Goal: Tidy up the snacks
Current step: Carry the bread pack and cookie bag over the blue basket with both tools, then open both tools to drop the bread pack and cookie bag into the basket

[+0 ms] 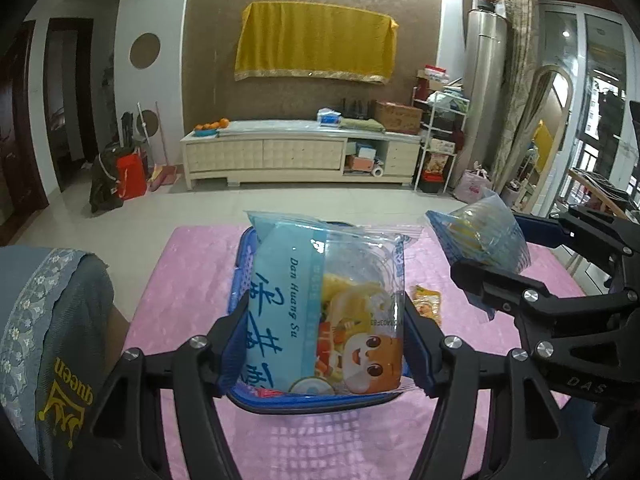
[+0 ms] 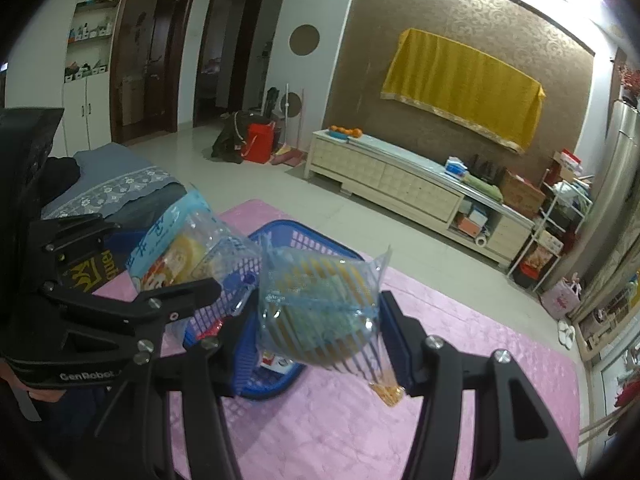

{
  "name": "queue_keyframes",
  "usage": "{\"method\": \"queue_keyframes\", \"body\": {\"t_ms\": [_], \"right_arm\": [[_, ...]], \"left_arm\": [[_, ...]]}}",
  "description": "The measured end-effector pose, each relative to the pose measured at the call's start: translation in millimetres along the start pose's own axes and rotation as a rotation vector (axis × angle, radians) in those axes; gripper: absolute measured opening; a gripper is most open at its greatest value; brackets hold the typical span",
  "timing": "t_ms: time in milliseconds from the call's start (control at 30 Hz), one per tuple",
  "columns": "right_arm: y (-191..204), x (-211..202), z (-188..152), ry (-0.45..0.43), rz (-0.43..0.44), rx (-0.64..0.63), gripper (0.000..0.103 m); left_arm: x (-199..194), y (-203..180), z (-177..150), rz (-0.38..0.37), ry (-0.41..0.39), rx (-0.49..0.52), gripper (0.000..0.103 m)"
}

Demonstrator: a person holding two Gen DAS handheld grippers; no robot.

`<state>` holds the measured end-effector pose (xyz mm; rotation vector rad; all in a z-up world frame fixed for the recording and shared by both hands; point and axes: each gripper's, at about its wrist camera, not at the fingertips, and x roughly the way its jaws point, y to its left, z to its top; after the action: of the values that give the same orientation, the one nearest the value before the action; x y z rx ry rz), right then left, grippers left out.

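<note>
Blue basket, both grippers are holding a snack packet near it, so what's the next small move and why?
Probably lower the left gripper and release its cartoon snack packet into the blue basket, since that packet already hangs right over it. The right gripper, holding the striped packet beside the basket, can follow.

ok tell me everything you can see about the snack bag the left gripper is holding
The snack bag is a clear plastic pouch with a light blue panel printed with "Dan Huang Su" and blue characters, plus a cartoon face and yellow pastry showing inside. It is held upright, clear of the table, pinched at its sides between the fingers of the left gripper. It hangs over the blue basket on the pink cloth. Its sealed top edge is crinkled.
</note>
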<state>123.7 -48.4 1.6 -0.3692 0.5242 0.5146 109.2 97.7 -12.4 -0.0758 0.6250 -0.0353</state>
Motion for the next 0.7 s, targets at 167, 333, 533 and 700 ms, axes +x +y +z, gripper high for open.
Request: {"method": "queue_keyframes", "body": {"t_ms": [167,333,533,700], "right_arm": [[3.5,24.0,-1.3,0.036,0.023,-0.006,0.060],[1.9,51.6,-5.1,0.092,0.038,0.003,0.060],[2.9,76.5,-9.9,0.143,0.049,0.008,0.060],[2.9,87.1,-15.0,0.170,0.069,0.022,0.060]], "left_arm": [[16.1,9.4,-6.0,0.006,0.043,-0.023,0.064],[44.6,19.1,-12.2,-0.001,0.099,-0.046,0.064],[69.0,25.9,-16.3,-0.022,0.153,-0.065,0.064],[77.5,27.4,-20.5,-0.029,0.182,-0.072,0.065]]}}
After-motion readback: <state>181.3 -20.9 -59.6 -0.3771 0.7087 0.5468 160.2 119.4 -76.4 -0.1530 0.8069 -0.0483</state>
